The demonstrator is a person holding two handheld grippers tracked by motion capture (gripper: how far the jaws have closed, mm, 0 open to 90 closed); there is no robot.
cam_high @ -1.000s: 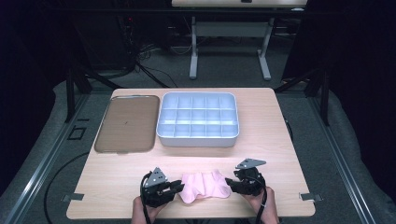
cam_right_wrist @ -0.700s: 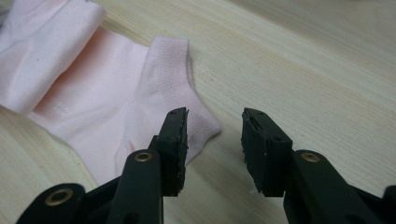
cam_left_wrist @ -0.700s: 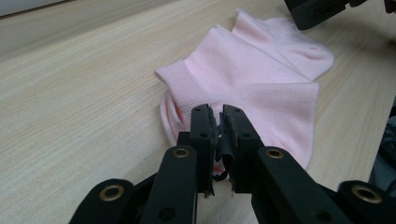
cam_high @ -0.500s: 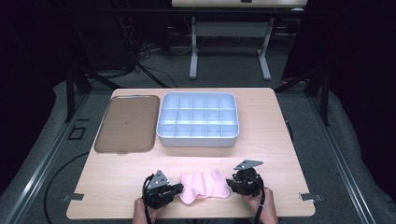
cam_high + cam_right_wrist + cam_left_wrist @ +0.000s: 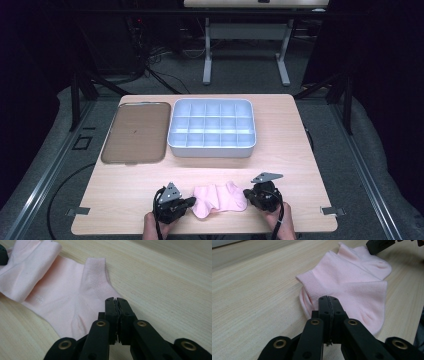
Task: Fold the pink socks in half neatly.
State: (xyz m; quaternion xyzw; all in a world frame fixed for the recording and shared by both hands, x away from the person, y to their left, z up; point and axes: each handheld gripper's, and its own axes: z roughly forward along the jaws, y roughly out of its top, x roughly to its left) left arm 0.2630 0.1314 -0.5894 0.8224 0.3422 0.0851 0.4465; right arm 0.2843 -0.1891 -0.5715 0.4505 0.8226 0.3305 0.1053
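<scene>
On the light wooden bench (image 5: 300,150), a flat brown rectangular tray (image 5: 133,132) lies at the far left, just beside a pale blue plastic compartment box (image 5: 212,127) to its right. A pink fabric sock (image 5: 220,198) lies near the front edge, between the left claw (image 5: 187,204) and the right claw (image 5: 249,194).

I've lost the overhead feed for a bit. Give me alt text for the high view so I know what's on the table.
A pink sock lies at the near edge of a wooden table, with the left gripper at its left end and the right gripper at its right end. Farther back sit a pale divided organizer tray, its compartments apparently empty, and a flat brown tray to its left.
</scene>
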